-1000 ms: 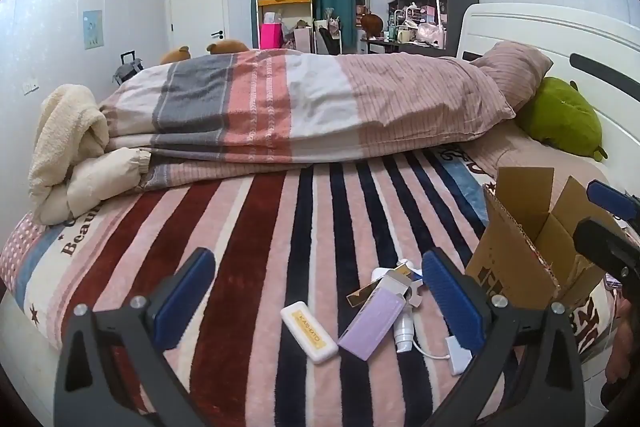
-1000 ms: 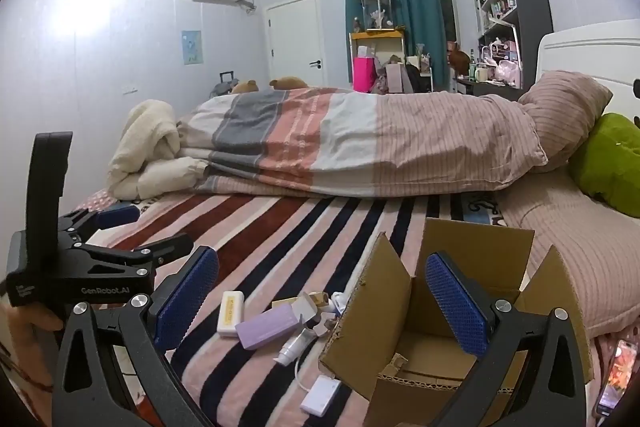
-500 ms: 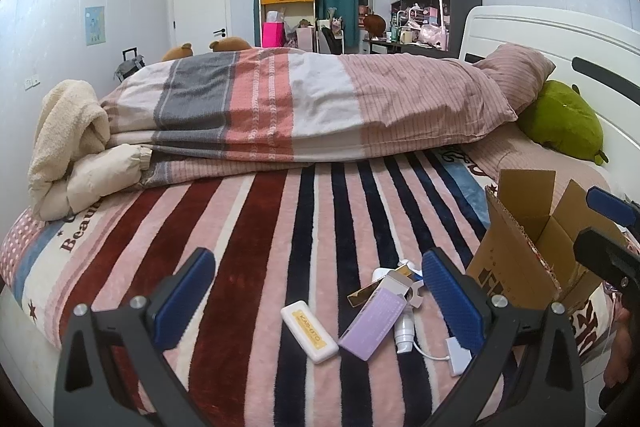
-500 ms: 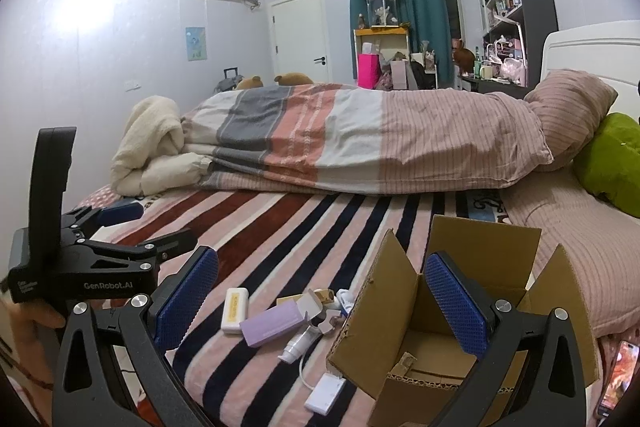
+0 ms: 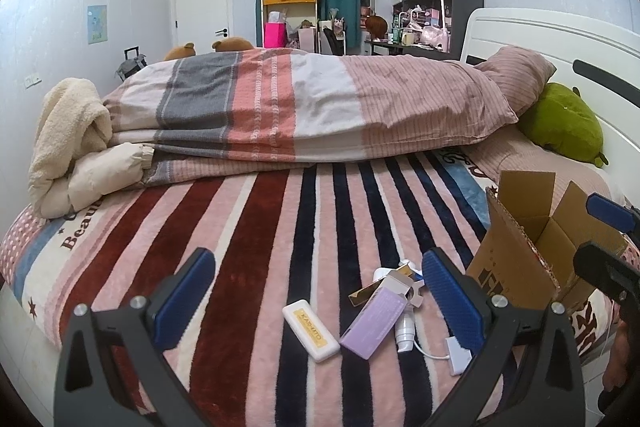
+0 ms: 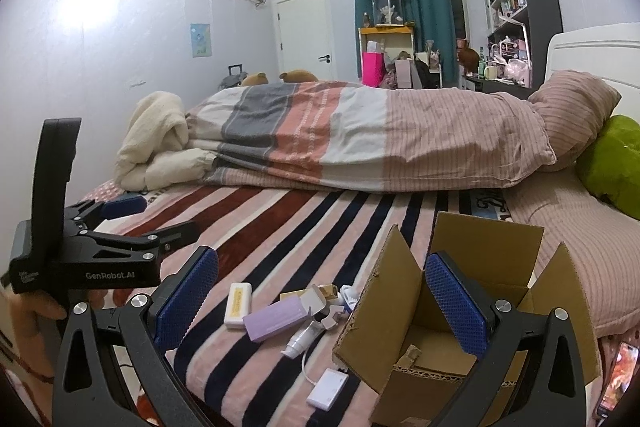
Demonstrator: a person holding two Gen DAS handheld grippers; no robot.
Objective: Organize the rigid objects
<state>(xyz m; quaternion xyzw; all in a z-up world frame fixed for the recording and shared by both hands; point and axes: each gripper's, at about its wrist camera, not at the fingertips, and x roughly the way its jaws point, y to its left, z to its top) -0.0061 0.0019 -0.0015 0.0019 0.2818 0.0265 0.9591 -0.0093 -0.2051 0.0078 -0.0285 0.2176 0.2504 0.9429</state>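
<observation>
My left gripper (image 5: 318,297) hovers low over striped blanket (image 5: 256,227), jaws wide apart, holding nothing. My right gripper (image 6: 320,295) hangs above cardboard box (image 6: 404,311), jaws also wide, empty. Box sits open on bed, flaps up, at right of small pile. Pile on blanket: white case with yellow label (image 5: 311,330), purple box (image 5: 375,321) beside it, white tube (image 5: 405,330) touching purple box, white adapter (image 5: 459,350) on cord nearer bed edge. Folded quilt (image 5: 320,107) lies across bed beyond, green cushion (image 5: 562,123) by headboard.
</observation>
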